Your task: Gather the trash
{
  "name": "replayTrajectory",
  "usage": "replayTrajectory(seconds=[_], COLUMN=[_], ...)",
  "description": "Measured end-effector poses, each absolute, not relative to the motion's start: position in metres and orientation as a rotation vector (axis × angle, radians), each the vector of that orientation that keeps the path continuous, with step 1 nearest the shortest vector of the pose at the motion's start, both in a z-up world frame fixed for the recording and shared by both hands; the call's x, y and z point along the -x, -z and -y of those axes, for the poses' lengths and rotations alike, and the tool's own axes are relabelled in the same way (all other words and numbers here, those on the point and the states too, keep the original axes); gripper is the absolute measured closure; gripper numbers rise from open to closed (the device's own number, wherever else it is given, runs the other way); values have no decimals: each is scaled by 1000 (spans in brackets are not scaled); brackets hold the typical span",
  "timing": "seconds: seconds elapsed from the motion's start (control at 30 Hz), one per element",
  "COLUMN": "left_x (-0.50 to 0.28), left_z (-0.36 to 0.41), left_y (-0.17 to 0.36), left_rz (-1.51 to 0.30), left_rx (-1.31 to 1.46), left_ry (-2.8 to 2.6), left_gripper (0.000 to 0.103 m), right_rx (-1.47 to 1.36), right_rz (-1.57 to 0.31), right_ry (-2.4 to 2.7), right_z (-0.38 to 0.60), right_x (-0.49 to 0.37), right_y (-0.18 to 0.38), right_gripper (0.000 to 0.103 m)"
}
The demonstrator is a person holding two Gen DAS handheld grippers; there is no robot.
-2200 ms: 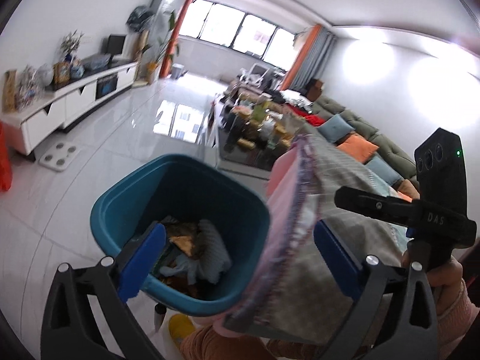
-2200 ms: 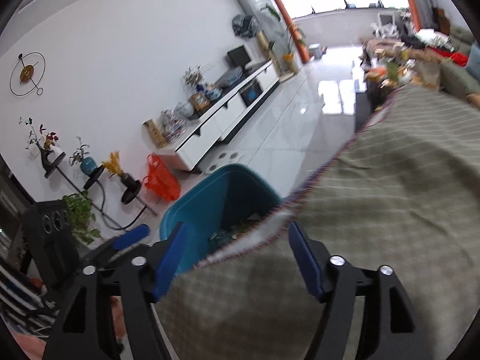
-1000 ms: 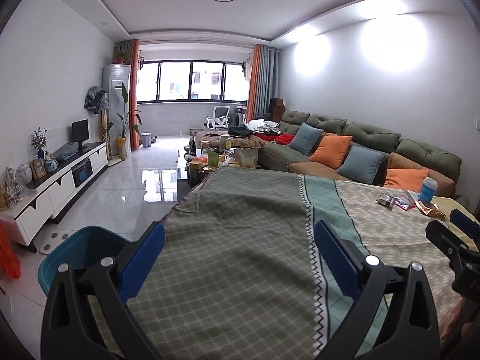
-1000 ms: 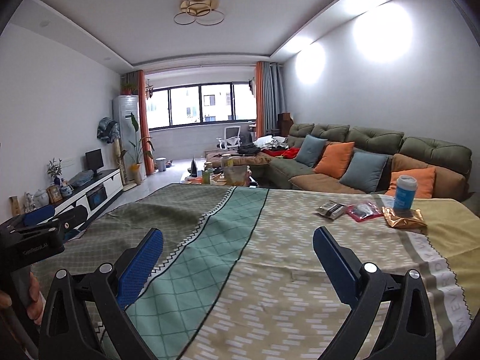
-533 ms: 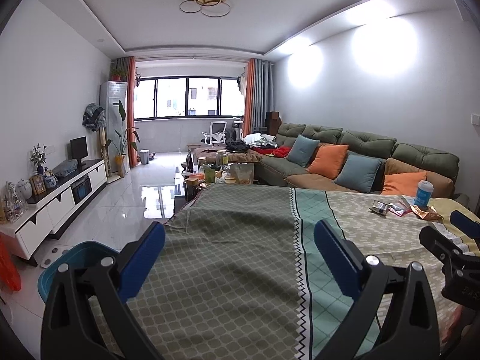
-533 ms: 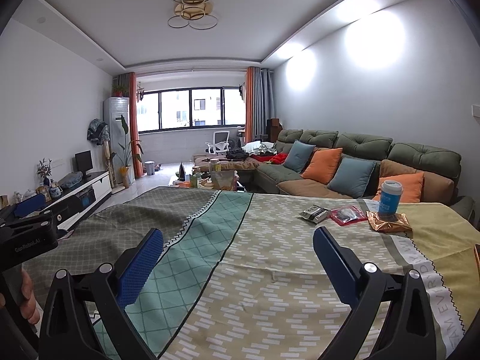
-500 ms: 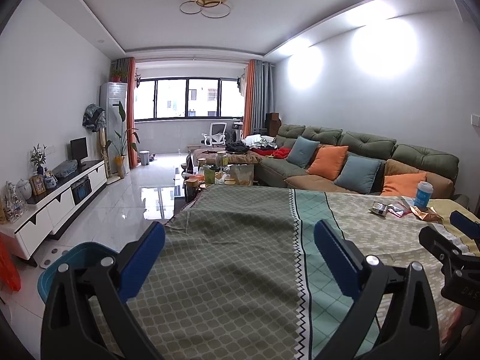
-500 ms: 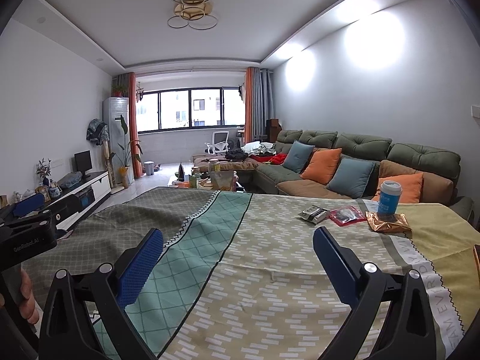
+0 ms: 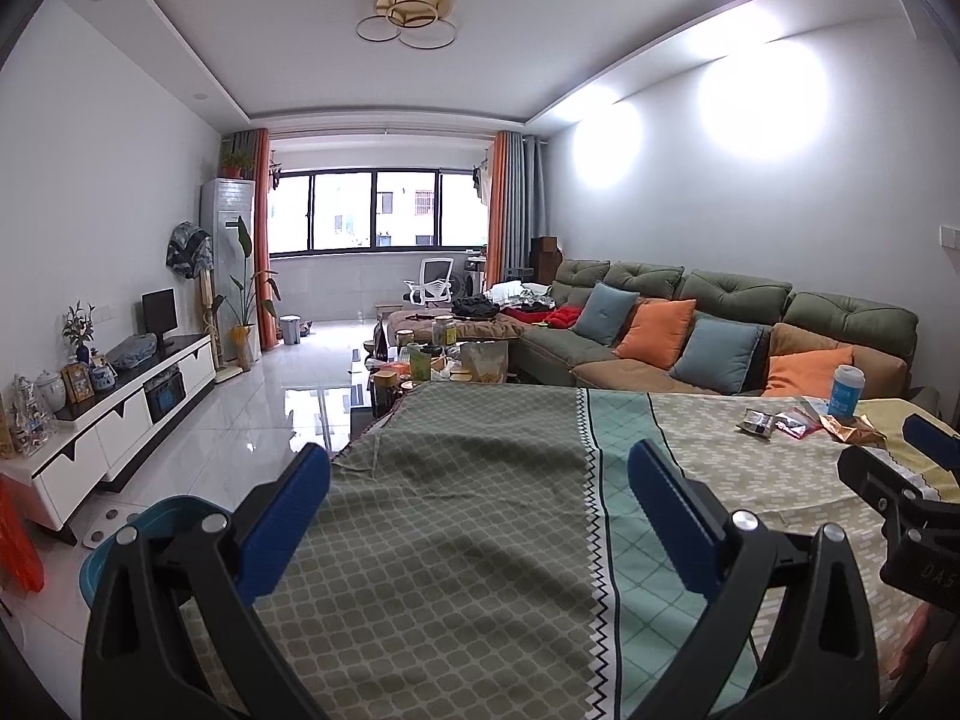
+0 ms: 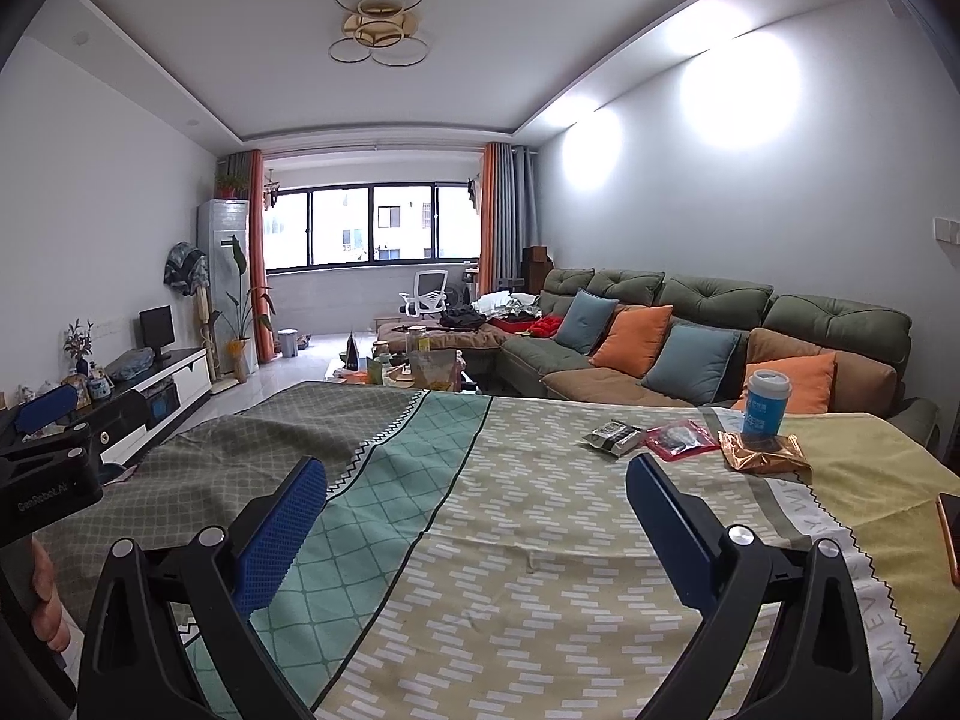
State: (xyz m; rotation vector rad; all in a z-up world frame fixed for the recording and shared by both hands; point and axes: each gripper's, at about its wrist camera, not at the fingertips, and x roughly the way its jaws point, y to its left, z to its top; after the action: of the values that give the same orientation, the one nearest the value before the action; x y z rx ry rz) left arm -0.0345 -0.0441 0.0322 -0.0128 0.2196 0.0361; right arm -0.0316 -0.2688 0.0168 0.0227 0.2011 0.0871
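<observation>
Trash sits right of centre in the right wrist view, on the cloth-covered table (image 10: 540,570): dark wrapper (image 10: 613,438), red packet (image 10: 681,438), gold foil bag (image 10: 765,453), and a blue cup (image 10: 765,403) standing at the foil bag's far edge. Wrappers look light, thin, crinkly and likely slippery; best pinched at a raised edge. Cup likely light and tippable; grip mid-body. Right gripper (image 10: 474,510) fingers wide apart, empty, touching nothing, well short of the trash. Left gripper (image 9: 477,495) likewise spread and empty. Teal bin (image 9: 129,531) at lower left of the left view, beside the table.
</observation>
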Motion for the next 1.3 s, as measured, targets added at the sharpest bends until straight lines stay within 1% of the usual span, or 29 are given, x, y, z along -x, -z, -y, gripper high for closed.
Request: replayTrajectory(seconds=[1.3], left_x=[37], left_z=[46], left_y=[-30], left_rz=[-207], left_rx=[33], left_ry=[-25], left_gripper=[3], right_rx=[-10], right_rz=[-187], right_ry=[-79], right_z=[269], right_x=[32], right_y=[-20], right_gripper=[4])
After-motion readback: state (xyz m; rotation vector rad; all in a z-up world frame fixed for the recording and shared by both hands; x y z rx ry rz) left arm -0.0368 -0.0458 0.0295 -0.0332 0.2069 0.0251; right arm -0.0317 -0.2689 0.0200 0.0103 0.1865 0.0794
